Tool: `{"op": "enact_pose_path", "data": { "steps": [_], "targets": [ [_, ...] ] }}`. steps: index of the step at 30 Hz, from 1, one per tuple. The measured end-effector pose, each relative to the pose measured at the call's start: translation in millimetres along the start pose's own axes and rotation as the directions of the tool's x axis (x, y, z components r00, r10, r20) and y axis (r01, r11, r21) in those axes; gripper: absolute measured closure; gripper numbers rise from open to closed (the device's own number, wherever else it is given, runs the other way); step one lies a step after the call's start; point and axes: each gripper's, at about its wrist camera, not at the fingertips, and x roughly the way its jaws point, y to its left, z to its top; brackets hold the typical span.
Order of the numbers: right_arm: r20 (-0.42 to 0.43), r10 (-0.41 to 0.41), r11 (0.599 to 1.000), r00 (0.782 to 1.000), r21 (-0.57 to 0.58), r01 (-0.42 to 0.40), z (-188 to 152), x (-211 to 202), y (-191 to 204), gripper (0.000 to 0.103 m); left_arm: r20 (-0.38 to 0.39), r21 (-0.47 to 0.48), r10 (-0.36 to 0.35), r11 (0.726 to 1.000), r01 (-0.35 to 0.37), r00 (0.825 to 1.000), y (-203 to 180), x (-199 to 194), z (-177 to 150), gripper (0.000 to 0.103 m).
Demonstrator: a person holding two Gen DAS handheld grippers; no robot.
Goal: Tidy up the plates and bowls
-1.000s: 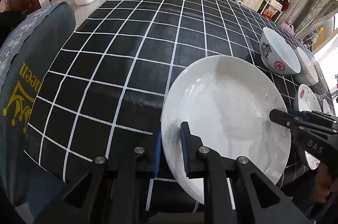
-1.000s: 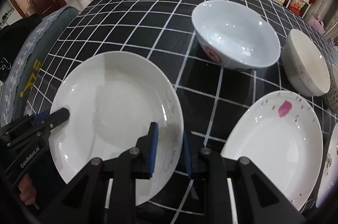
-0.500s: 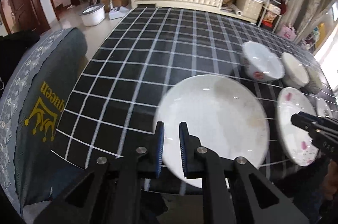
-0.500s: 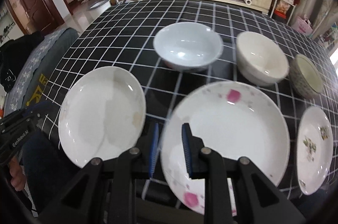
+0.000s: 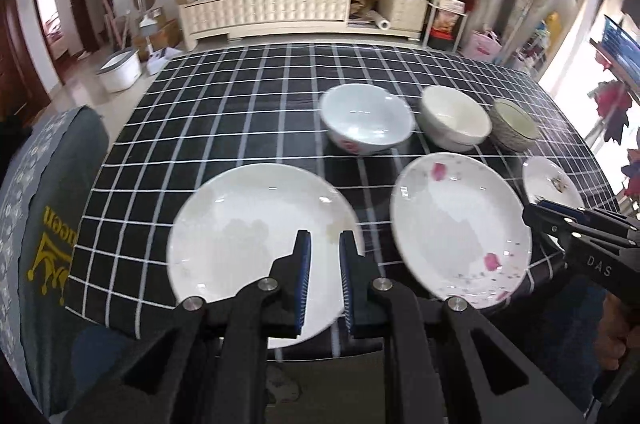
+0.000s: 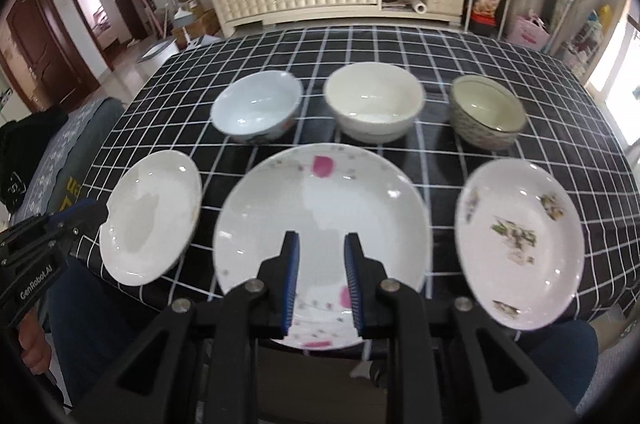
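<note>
Floral plate whole only rightward

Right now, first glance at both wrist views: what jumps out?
Six dishes in two rows on the black white-gridded tablecloth: bowls behind, plates at the near edge. The big white plate with pink flower marks sits centre, under the open right gripper. The plain white plate lies below the open left gripper; neither gripper holds anything.

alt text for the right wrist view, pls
Open right gripper hovers over a pink-flowered plate at the near edge of a black checked table. A plain plate and green-flowered plate flank it; three bowls stand behind.
</note>
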Motion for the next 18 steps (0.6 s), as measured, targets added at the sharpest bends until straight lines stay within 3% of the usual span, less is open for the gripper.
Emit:
{"op": "enact_pose_path", "data": {
  "steps": [10, 13, 17, 18],
  "targets": [
    [-0.007, -0.036, 0.999, 0.999, 0.028, 0.036, -6, 4, -36, 0.076, -0.059, 0.048, -0.057, 0.997, 0.060, 0.997, -41, 15, -1, 0.090],
    [-0.020, -0.041, 0.998, 0.999, 0.038, 0.041, -6, 10, -44, 0.067, -0.089, 0.044, -0.087, 0.995, 0.091, 0.992, -48, 22, 1, 0.088],
    [-0.032, -0.070, 0.997, 0.997, 0.036, 0.071, -7, 20, -51, 0.047, -0.114, 0.043, -0.109, 0.993, 0.114, 0.987, -55, 32, 3, 0.075],
    [-0.033, -0.074, 0.997, 0.997, 0.033, 0.075, -7, 22, -53, 0.046, -0.121, 0.043, -0.112, 0.992, 0.118, 0.986, -56, 35, 3, 0.074]
  ]
}}
